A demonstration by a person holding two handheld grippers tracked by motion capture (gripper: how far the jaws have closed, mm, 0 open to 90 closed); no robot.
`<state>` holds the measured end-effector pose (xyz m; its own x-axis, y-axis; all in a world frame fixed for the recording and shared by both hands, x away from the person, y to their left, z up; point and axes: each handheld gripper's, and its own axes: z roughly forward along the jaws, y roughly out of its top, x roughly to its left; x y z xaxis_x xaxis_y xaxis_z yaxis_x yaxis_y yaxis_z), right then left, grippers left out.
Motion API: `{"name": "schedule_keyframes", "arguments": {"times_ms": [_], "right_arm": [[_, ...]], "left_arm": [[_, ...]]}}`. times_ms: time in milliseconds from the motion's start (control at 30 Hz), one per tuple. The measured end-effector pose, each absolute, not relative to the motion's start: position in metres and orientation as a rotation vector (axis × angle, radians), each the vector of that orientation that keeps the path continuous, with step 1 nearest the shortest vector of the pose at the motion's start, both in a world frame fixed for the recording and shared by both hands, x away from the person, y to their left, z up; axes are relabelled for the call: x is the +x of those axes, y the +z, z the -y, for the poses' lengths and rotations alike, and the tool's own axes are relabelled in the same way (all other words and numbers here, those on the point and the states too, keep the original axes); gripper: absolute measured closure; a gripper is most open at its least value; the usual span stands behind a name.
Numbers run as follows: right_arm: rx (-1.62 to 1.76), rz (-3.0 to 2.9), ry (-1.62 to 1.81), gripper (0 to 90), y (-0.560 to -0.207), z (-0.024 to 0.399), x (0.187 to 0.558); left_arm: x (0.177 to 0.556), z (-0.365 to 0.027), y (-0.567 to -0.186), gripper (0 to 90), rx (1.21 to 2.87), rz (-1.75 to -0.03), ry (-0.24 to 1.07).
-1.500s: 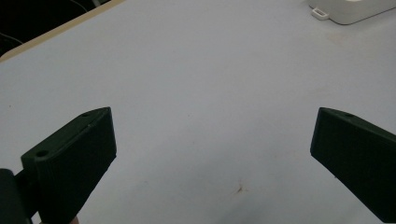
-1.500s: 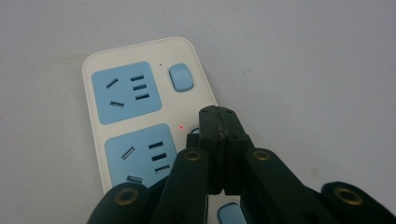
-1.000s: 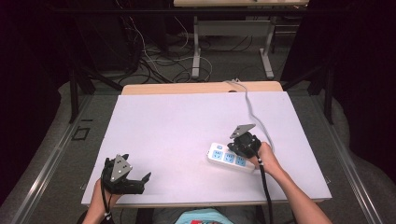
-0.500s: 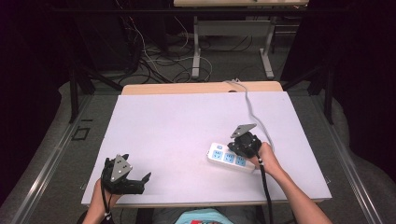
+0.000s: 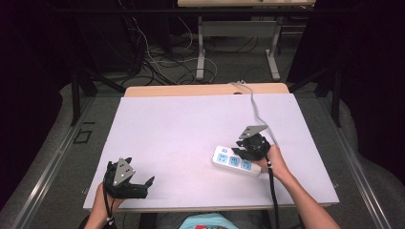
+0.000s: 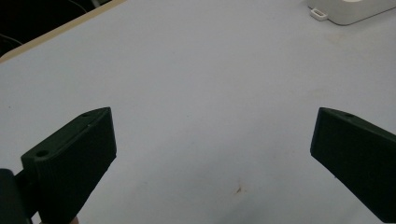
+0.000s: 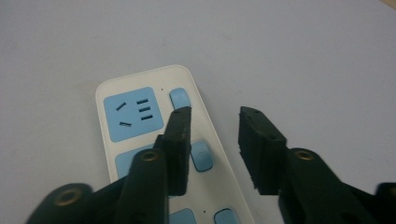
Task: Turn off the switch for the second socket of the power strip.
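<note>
**Right hand-held gripper part-open over the power strip, left one wide open and idle**

A broad counter (image 5: 191, 138) with a pale lavender top carries the work. On its right half lies a white power strip (image 5: 234, 161) with blue sockets and blue switch buttons, lying flat with its length running slantwise toward the person's right hand. A grey cord (image 5: 254, 107) leads from the far edge of the counter down toward that end of the strip.

The right hand-held gripper (image 5: 246, 151) sits right over the near end of the power strip, held in the person's right hand (image 5: 273, 162). In the right gripper view its jaws have just been opening and stand partly apart, a clear gap between them. One jaw hangs over the strip's row of blue buttons (image 7: 201, 155), its tip close to the topmost button; whether it touches the strip I cannot tell. The other jaw is past the strip's long edge, over bare counter. Nothing is clamped between them.

The left hand-held gripper (image 5: 136, 187) rests near the front left edge of the counter, well apart from the strip. Its jaws are spread wide with only bare surface between them, and a corner of the power strip (image 6: 350, 9) shows far ahead.
</note>
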<state>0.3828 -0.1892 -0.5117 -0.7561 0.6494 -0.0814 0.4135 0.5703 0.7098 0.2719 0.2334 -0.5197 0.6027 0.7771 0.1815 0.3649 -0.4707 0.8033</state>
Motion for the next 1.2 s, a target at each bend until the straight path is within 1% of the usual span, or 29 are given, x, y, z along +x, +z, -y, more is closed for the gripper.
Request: {"name": "schedule_keyframes", "arguments": {"times_ms": [200,267,367,433,700,1200], "right_arm": [[0.846,-2.496,1.013,33.2,-0.51,0.19,0.382],[0.861,-2.491,1.029,25.1,-0.509,0.191,0.382],[0.874,-2.491,1.045,15.7,-0.508,0.194,0.381],[0.882,-2.488,1.06,13.8,-0.507,0.195,0.381],[0.889,-2.483,1.094,0.5,-0.505,0.201,0.379],[0.882,-2.465,1.092,0.0,-0.503,0.202,0.377]], "left_arm": [[0.272,-0.233,-0.52,0.0,2.077,-0.9,0.701],[0.272,-0.233,-0.52,0.0,2.077,-0.9,0.701],[0.272,-0.234,-0.52,0.0,2.076,-0.899,0.702],[0.272,-0.234,-0.52,0.0,2.076,-0.899,0.703],[0.271,-0.234,-0.519,0.0,2.083,-0.899,0.699],[0.271,-0.234,-0.519,0.0,2.084,-0.899,0.696]]}}
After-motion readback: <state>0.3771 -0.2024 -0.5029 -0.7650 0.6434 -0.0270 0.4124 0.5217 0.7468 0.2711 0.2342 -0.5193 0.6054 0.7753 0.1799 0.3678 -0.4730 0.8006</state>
